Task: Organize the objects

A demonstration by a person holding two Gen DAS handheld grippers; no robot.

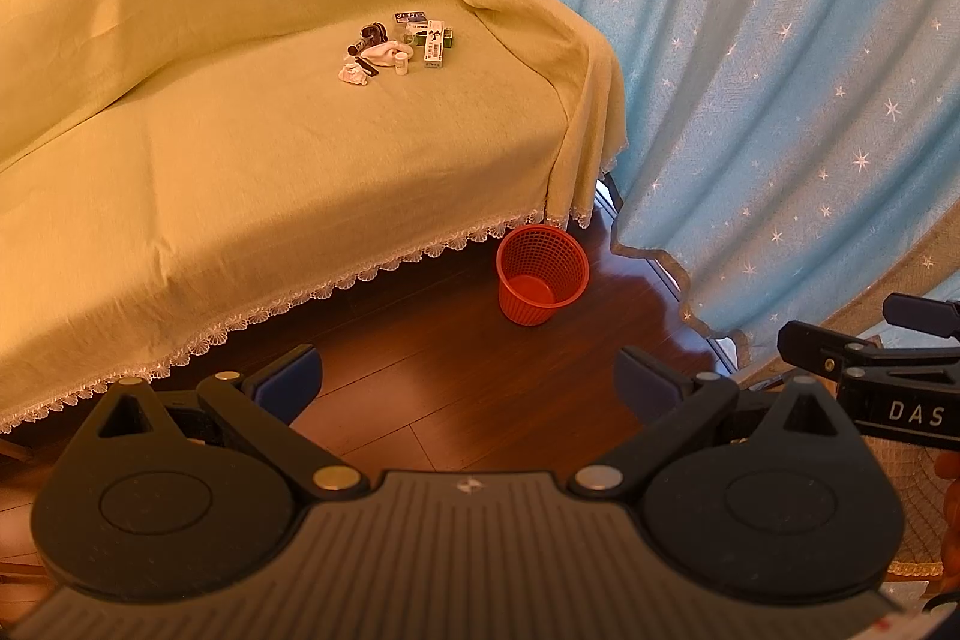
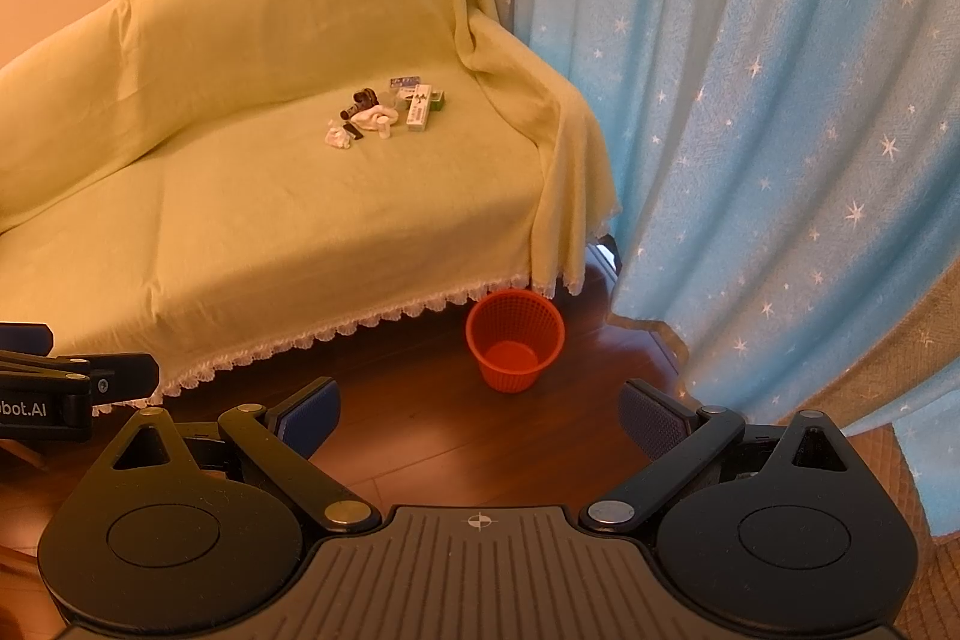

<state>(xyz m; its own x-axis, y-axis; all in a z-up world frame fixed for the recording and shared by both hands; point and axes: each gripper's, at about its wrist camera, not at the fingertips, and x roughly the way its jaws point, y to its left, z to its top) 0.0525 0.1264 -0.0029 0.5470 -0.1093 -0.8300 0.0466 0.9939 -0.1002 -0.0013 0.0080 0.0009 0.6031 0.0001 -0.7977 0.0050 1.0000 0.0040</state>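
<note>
**Both claws spread, empty, well back from the sofa clutter**

Left gripper [image 1: 468,376]: blue-padded fingers [image 1: 288,382] wide apart, nothing between them, held over dark wood floor [image 1: 420,370]. Right gripper [image 2: 480,412]: same, fingers [image 2: 654,421] spread, nothing held, above the floor too. Each claw shows at the edge of the other's view, so they sit side by side, apart.

Small pile of objects [image 1: 396,46] on the seat of a sofa [image 1: 240,148] draped in a yellow-green cover with lace hem. Pile is far ahead of both claws, slightly left of centre line, well apart from either. In it: white long box [image 1: 434,43] with green print, small white bottle [image 1: 401,64] upright just left of that box, crumpled white paper [image 1: 353,74] at the pile's left end, white cloth-like lump [image 1: 384,52], dark brown item [image 1: 369,36] behind it, a bluish flat packet [image 1: 410,17] at the back. Details too small to tell more.

Red mesh basket [image 1: 543,274] stands upright on the floor, just beside the sofa's right front corner, ahead of both claws and between them and the pile. Looks empty inside.

Blue star-print curtain [image 1: 780,70] hangs right of the claws.
</note>
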